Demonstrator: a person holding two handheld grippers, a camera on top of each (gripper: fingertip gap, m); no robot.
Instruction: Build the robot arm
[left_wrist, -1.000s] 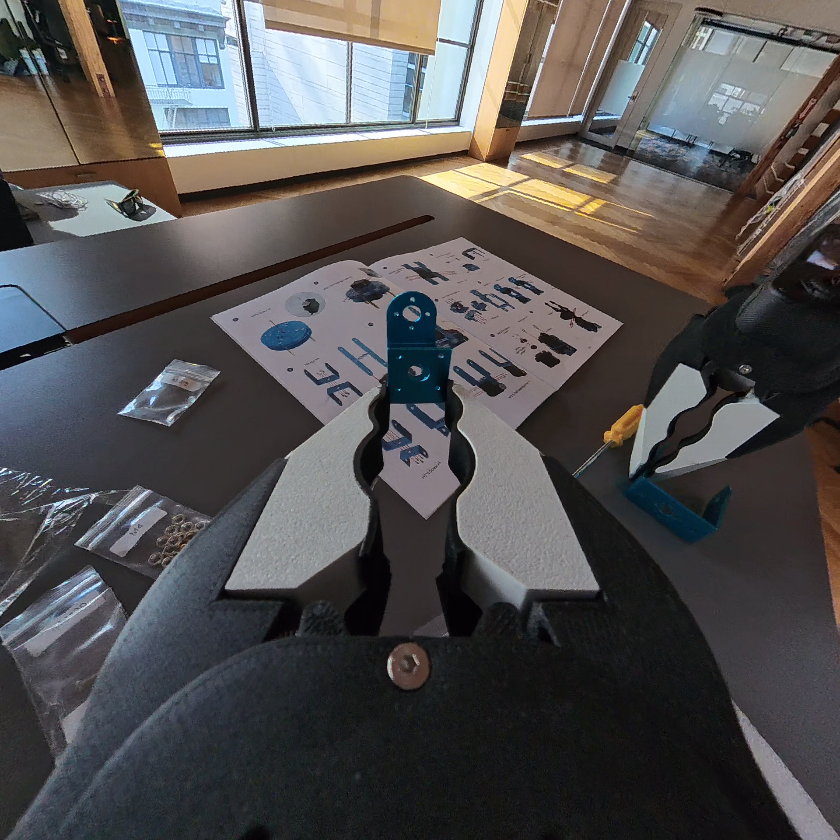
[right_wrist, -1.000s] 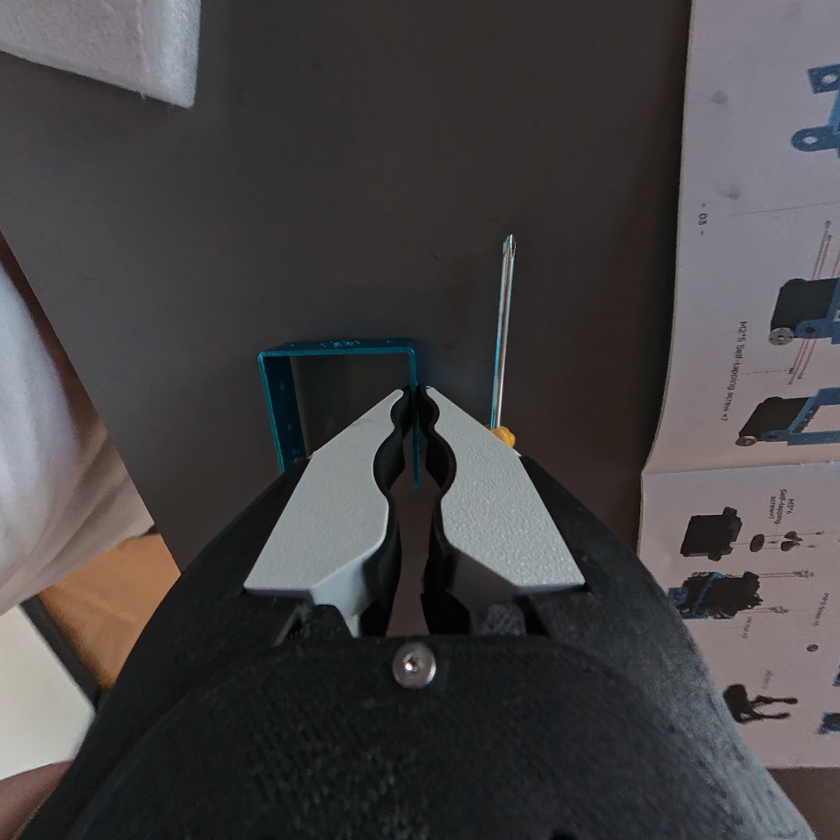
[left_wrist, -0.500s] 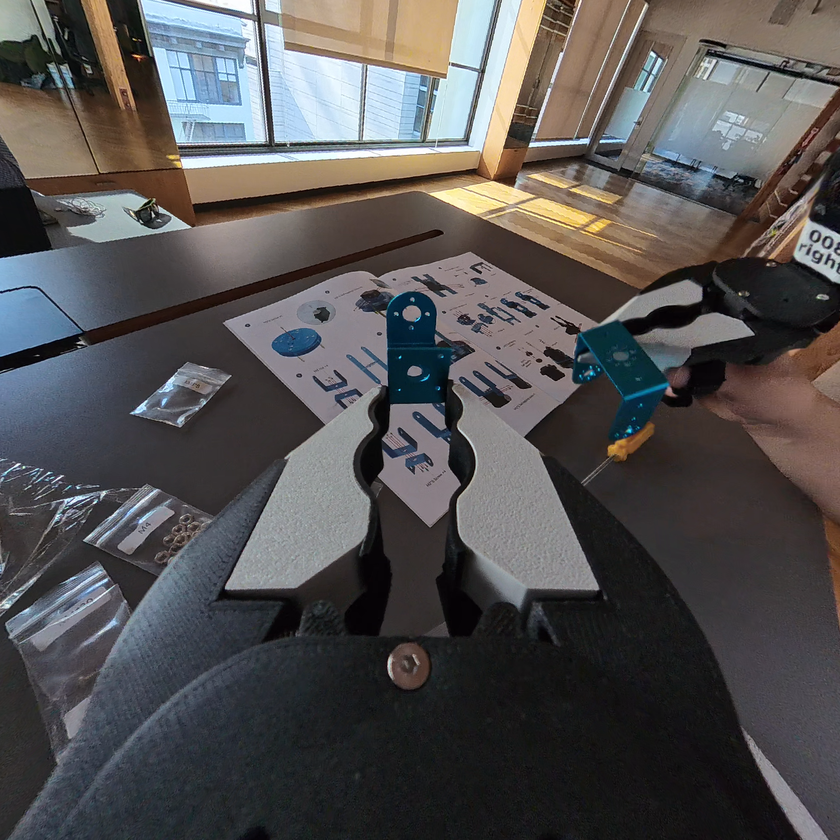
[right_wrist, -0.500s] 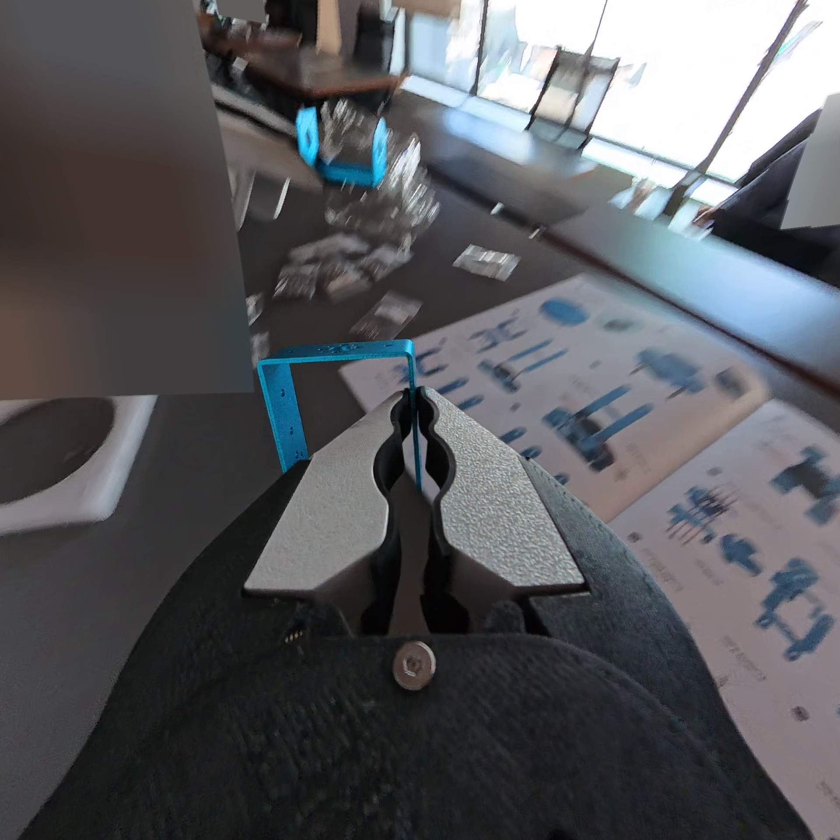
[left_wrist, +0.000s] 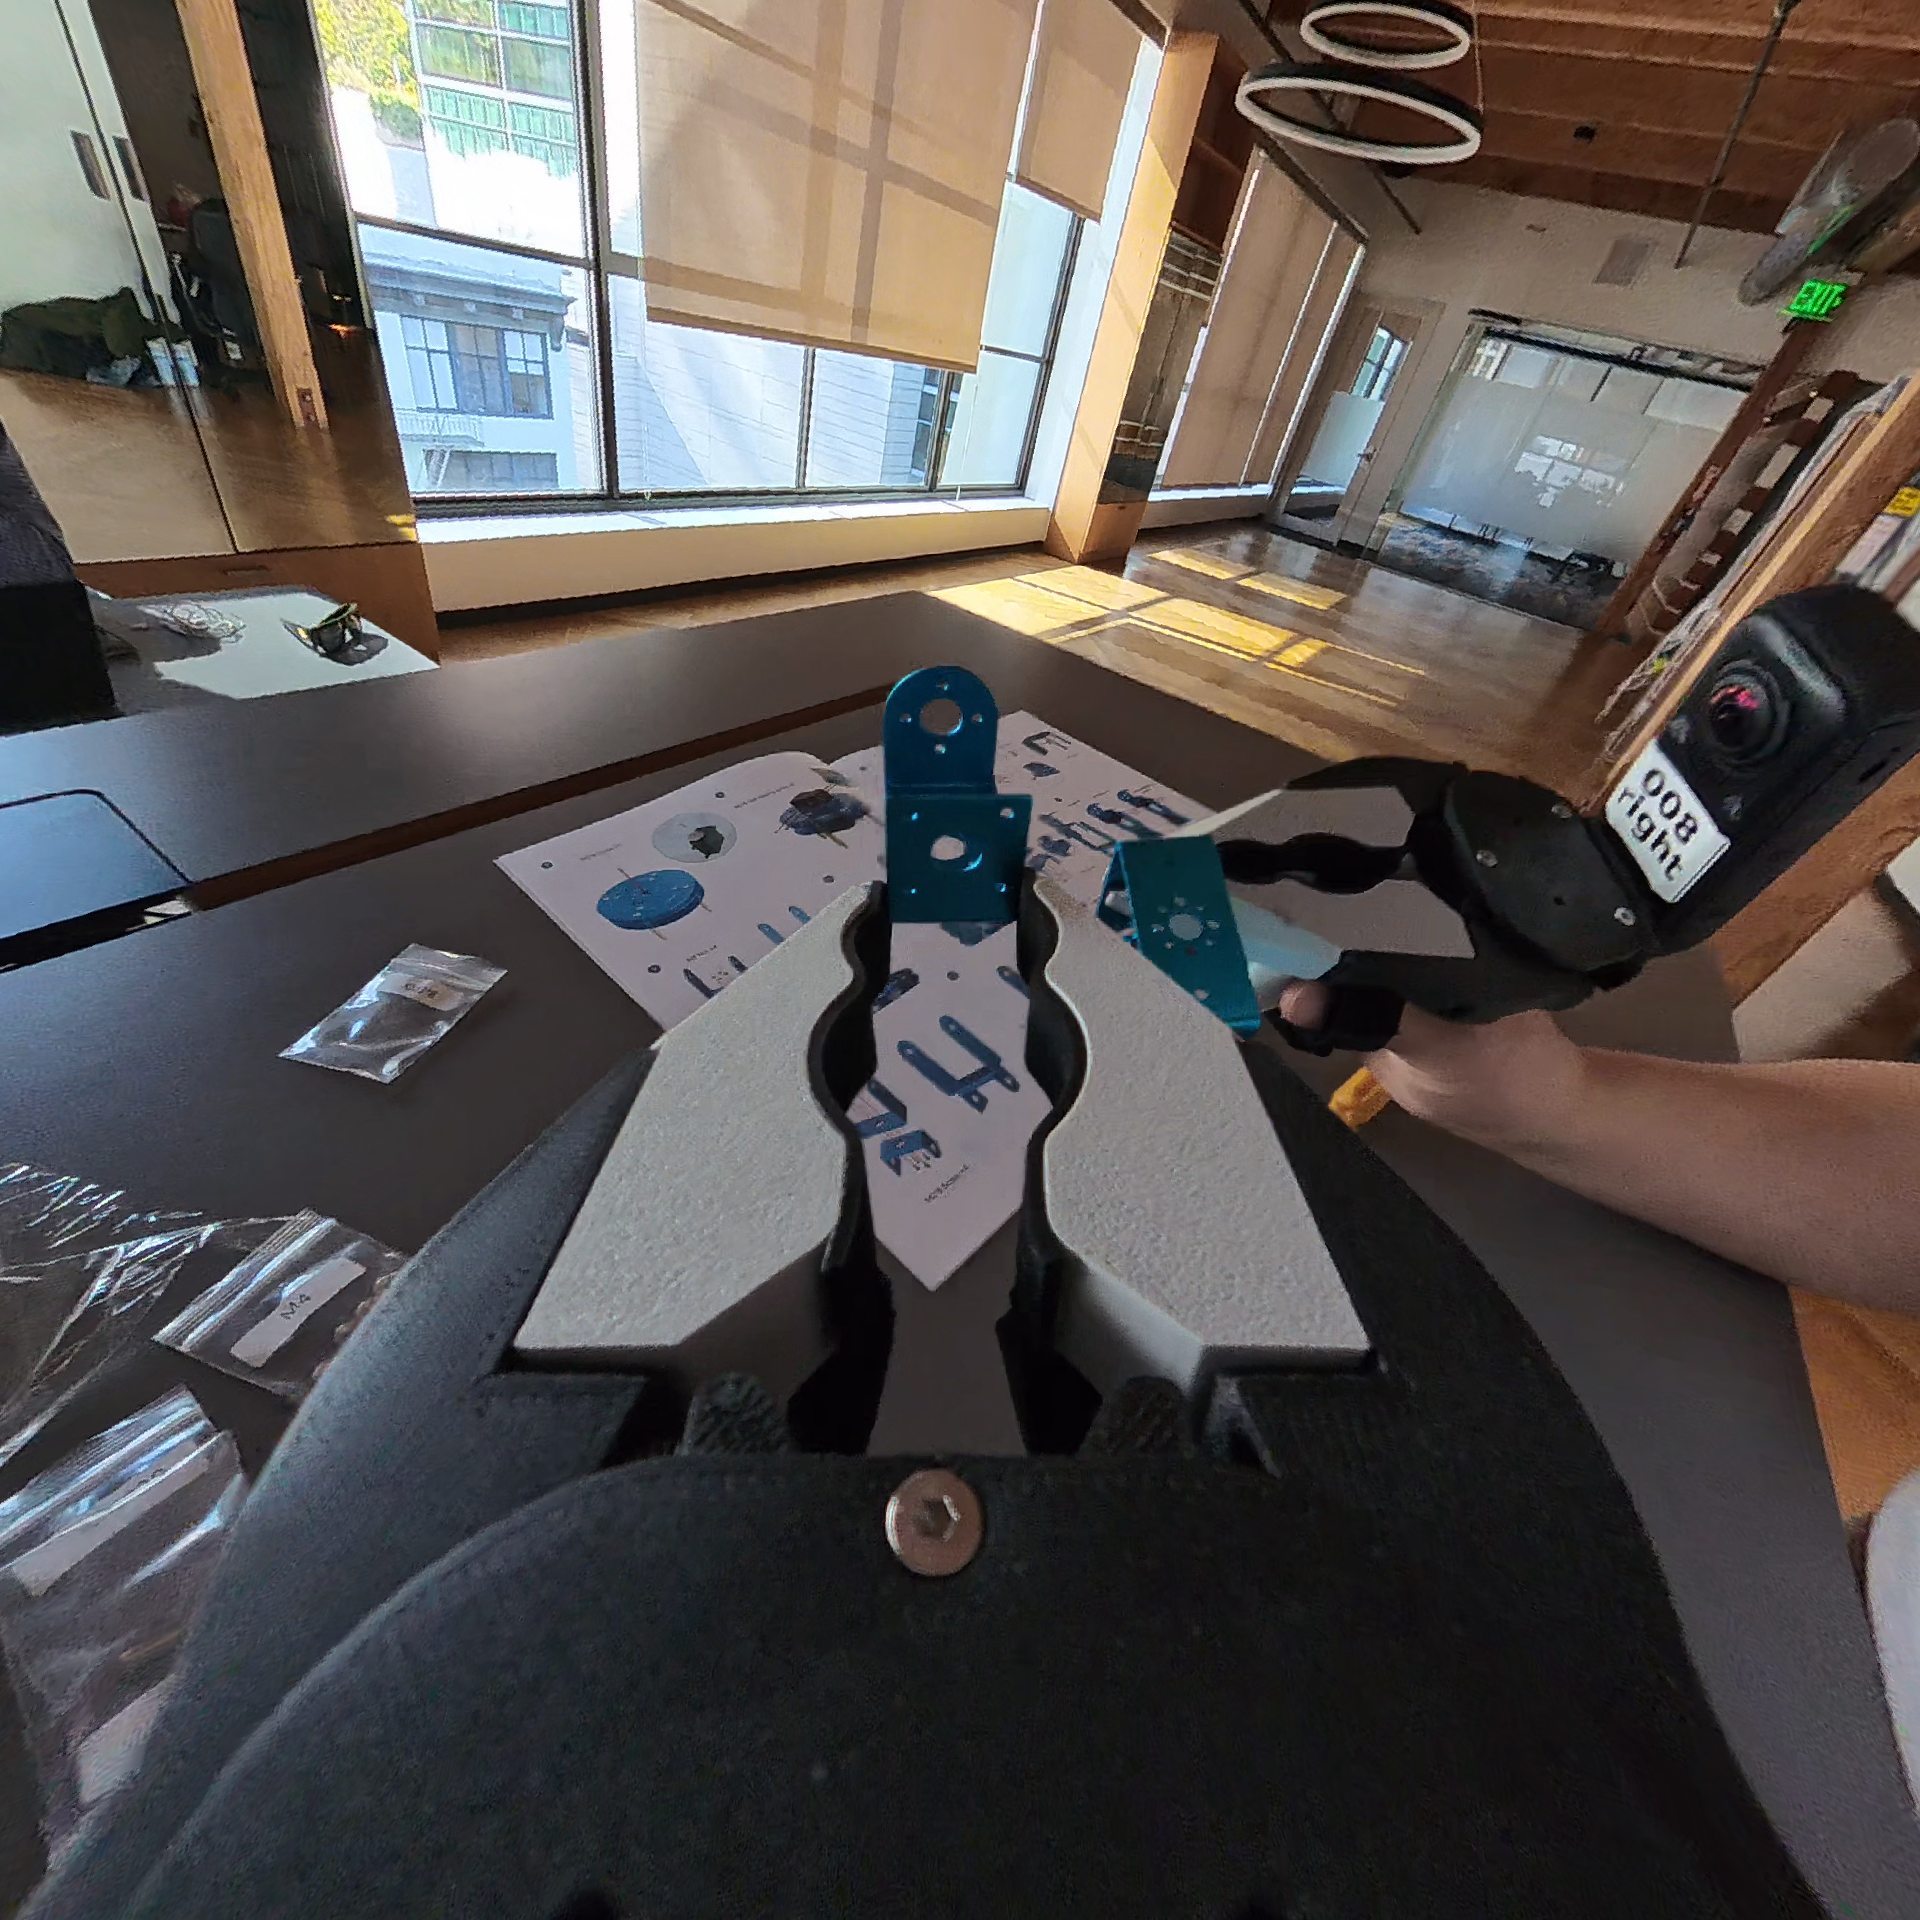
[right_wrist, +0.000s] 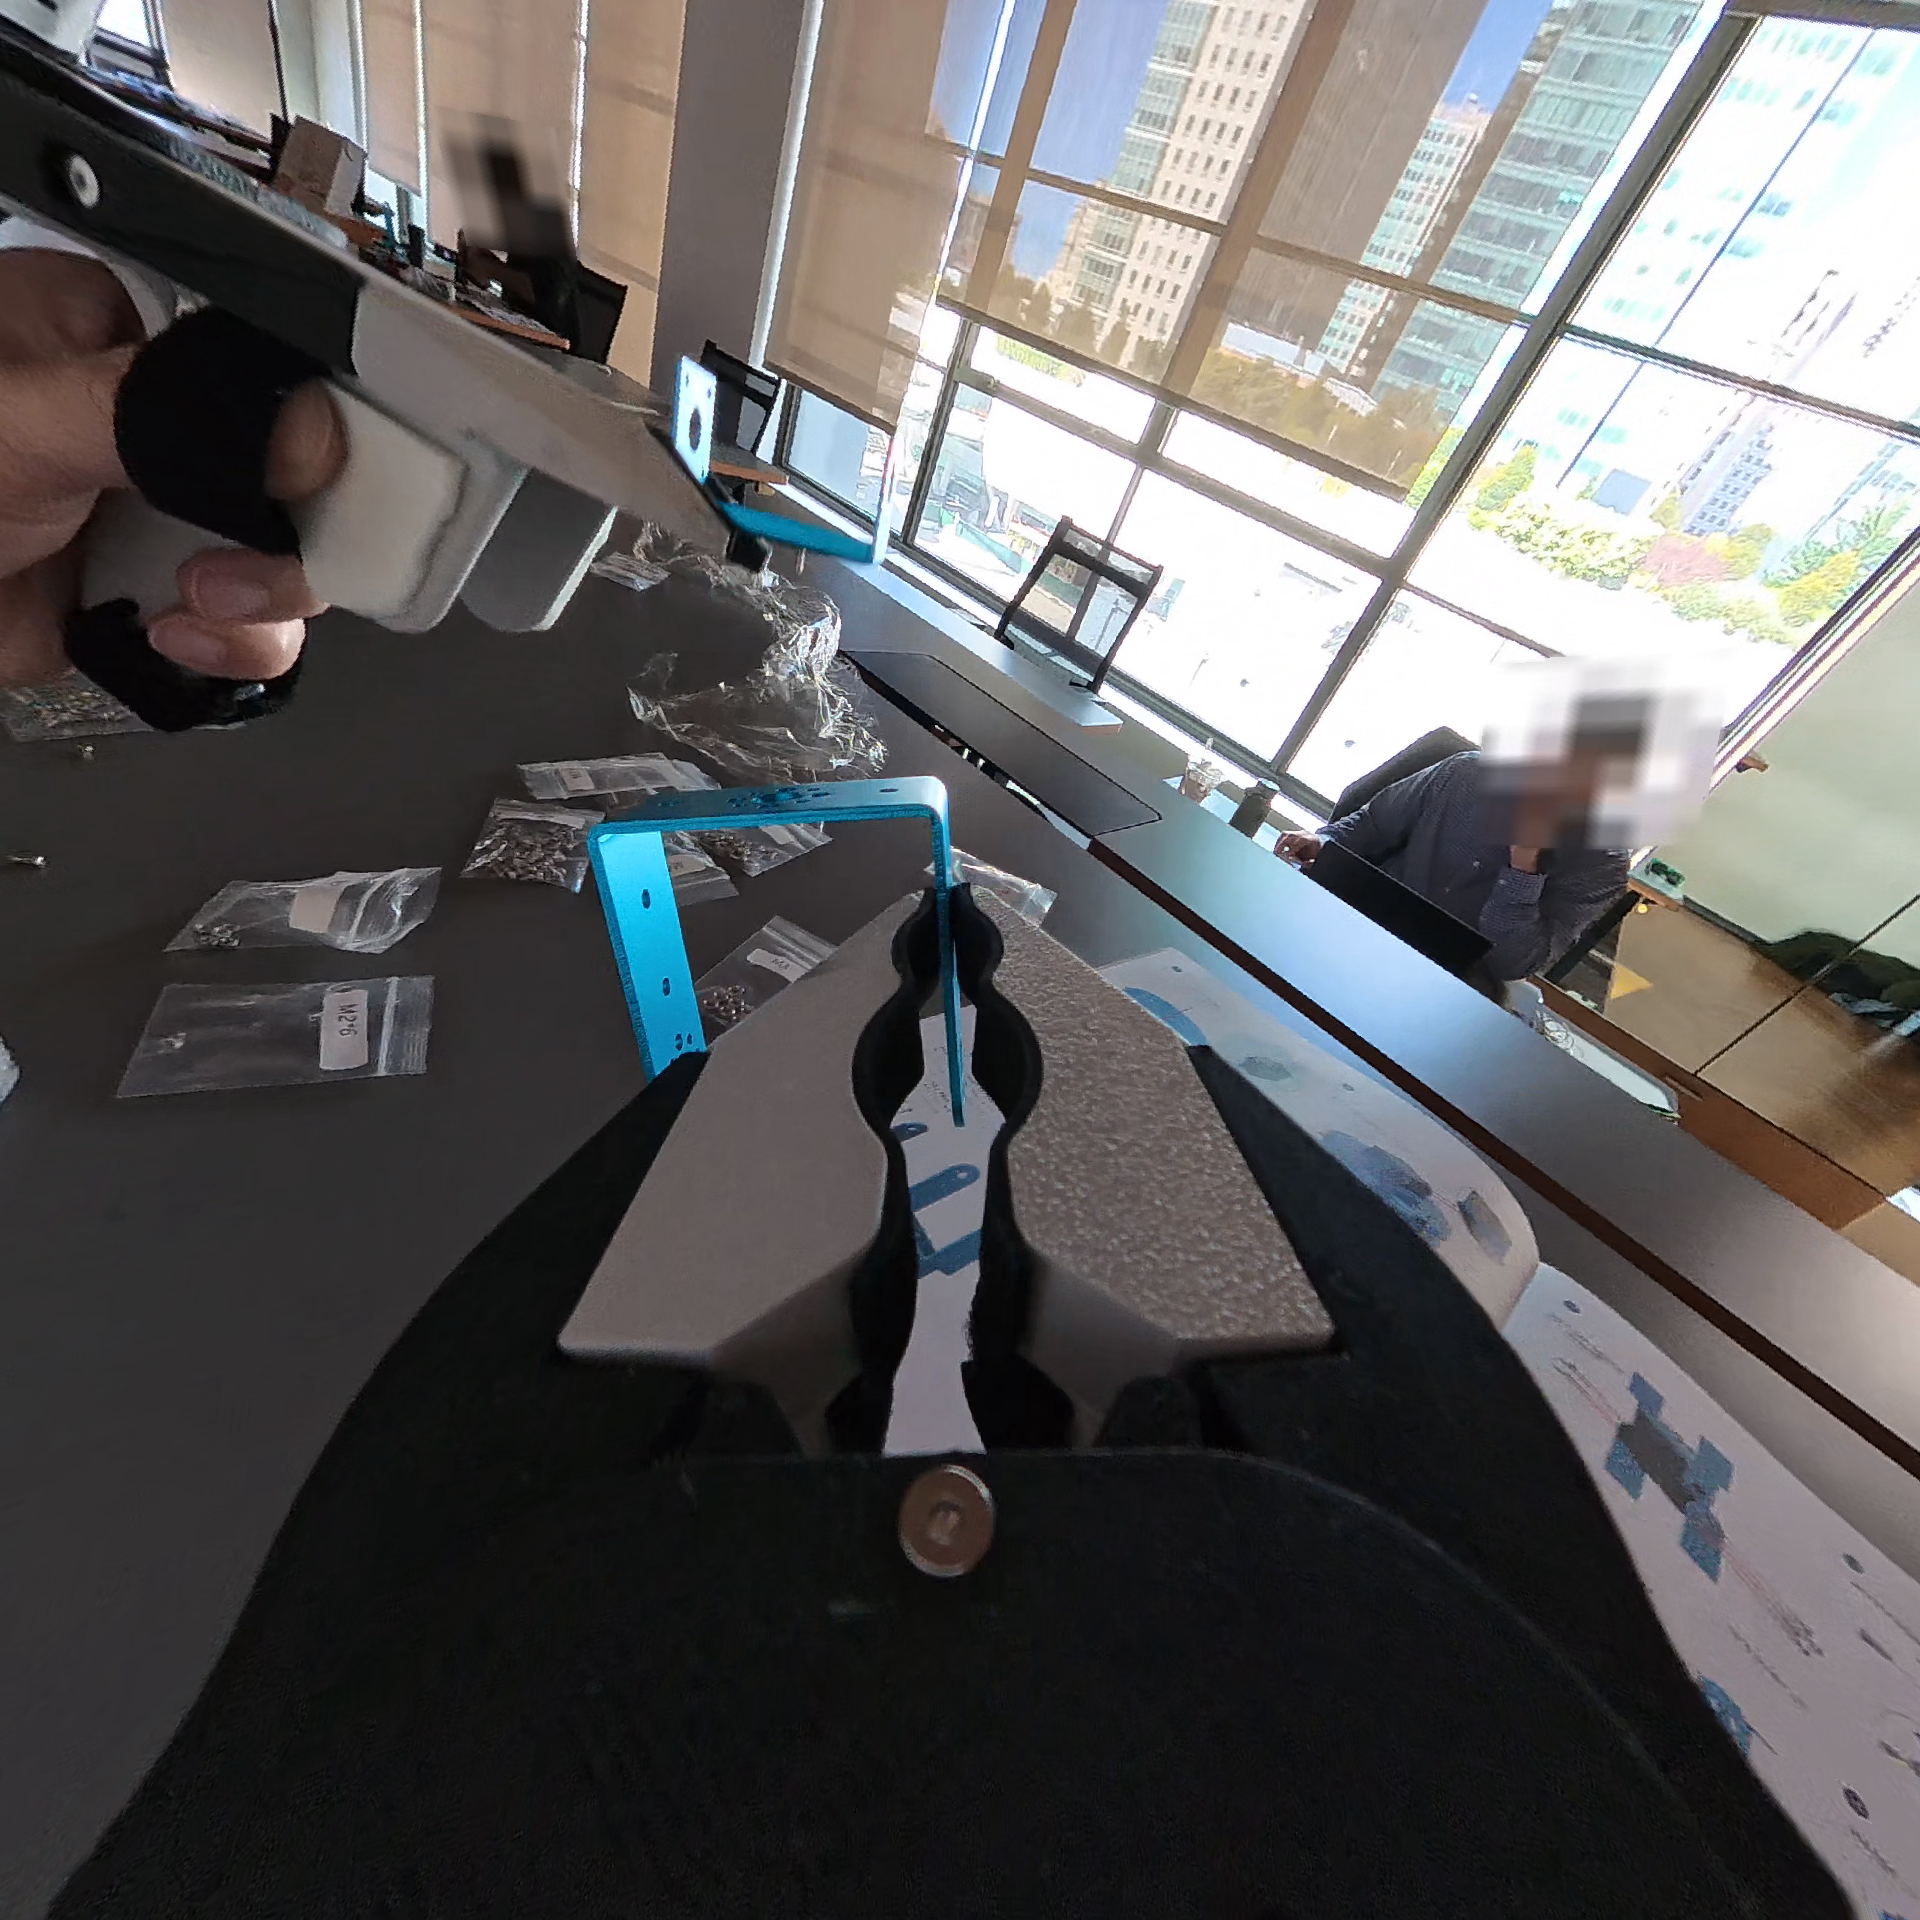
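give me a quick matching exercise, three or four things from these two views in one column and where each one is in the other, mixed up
Things:
1. flat blue bracket
2. U-shaped blue bracket
3. instruction sheet
4. yellow-handled screwdriver

Places:
A. lying open on the dark table
B. clamped in the right gripper
C. on the table, mostly hidden by the person's hand
D. clamped in the left gripper

Pairs: 1-D, 2-B, 3-A, 4-C

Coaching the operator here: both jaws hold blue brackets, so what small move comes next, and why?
Probably ease the U-shaped bracket in the right gripper leftward toward the upright bracket in the left gripper; both are clamped, airborne, close but apart.
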